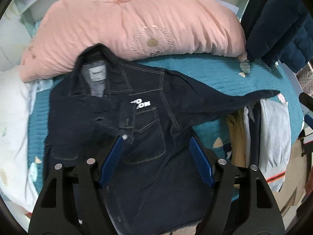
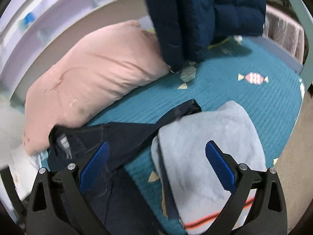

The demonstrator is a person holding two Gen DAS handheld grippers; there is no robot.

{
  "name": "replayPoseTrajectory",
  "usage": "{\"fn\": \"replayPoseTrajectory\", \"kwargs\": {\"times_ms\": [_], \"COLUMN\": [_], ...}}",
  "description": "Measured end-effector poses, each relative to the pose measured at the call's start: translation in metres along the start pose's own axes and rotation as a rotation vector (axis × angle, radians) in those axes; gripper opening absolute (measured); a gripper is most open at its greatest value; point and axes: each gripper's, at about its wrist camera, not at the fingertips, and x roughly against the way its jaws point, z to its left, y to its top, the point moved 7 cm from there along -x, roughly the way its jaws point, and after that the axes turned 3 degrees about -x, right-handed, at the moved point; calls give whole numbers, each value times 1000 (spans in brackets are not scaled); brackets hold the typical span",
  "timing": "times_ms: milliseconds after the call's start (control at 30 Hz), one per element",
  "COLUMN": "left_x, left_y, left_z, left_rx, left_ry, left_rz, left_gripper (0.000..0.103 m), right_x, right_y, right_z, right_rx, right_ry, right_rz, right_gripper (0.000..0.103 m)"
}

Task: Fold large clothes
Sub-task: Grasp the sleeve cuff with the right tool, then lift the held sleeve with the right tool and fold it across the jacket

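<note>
The left claw [image 1: 156, 139] sits low in the middle of its frame, spread wide over the dark jacket [image 1: 137, 121], holding nothing. The jacket lies flat on the teal bed [image 1: 215, 68] in the middle of the frame, its collar toward the pink pillow [image 1: 127, 23] at the top and one sleeve reaching right. The right claw [image 2: 156, 145] is spread wide too, empty, above a folded pale blue garment [image 2: 205, 137] at the lower right
</note>
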Motion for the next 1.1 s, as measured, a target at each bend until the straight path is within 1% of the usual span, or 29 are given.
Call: {"fn": "replayPoseTrajectory", "kwargs": {"times_ms": [67,133,167,233,333,367,400,467,500,567,600,633,667,700,767,800,833,933,1000,1100], "left_x": [-20,-40,-49,-67,-90,-97,-105,-122,-131,-149,-157,-164,-171,-178,-195,-201,-211,-235,-240,-240], "left_y": [11,21,26,36,48,50,52,55,56,56,57,57,58,57,54,52,49,37,36,37], "left_z": [-2,-2,-1,1,5,6,7,9,9,8,9,8,7,6,6,5,4,4,5,4], "left_rx": [10,31,44,66,108,117,128,160,169,173,172,174,173,168,164,163,166,177,195,176], "left_ry": [-37,-69,-80,-98,-136,-143,-153,-186,-193,-185,-172,-171,-178,-175,-152,-158,-172,-168,-168,-155], "left_rz": [25,61,75,106,142,161,176,209,228,257,265,266,268,277,312,321,343,390,387,386], "left_gripper": [54,49,45,41,35,30,23,15,13,9,8,7,5,5,4,4,4,4,4,3], "right_x": [-16,-36,-49,-68,-93,-100,-106,-118,-121,-127,-129,-131,-132,-134,-140,-145,-150,-159,-162,-158], "right_y": [14,29,36,44,47,46,45,42,42,44,45,46,48,49,49,48,46,43,41,42], "right_z": [-10,-19,-24,-31,-42,-46,-50,-56,-58,-60,-60,-58,-55,-51,-46,-44,-43,-45,-45,-40], "right_rx": [-48,-87,-103,-121,-156,-170,-199,-255,-267,-261,-241,-228,-219,-211,-190,-181,-183,-219,-231,-203], "right_ry": [-1,-10,-22,-37,-71,-78,-74,-50,-47,-64,-76,-78,-60,-34,-21,-19,-18,13,33,47], "right_rz": [31,73,101,149,219,241,265,294,295,288,288,286,284,296,320,337,353,356,345,294], "right_gripper": [95,95,95,95,95,95,95,94,91,74,69,56,46,45,33,30,24,19,17,17]}}
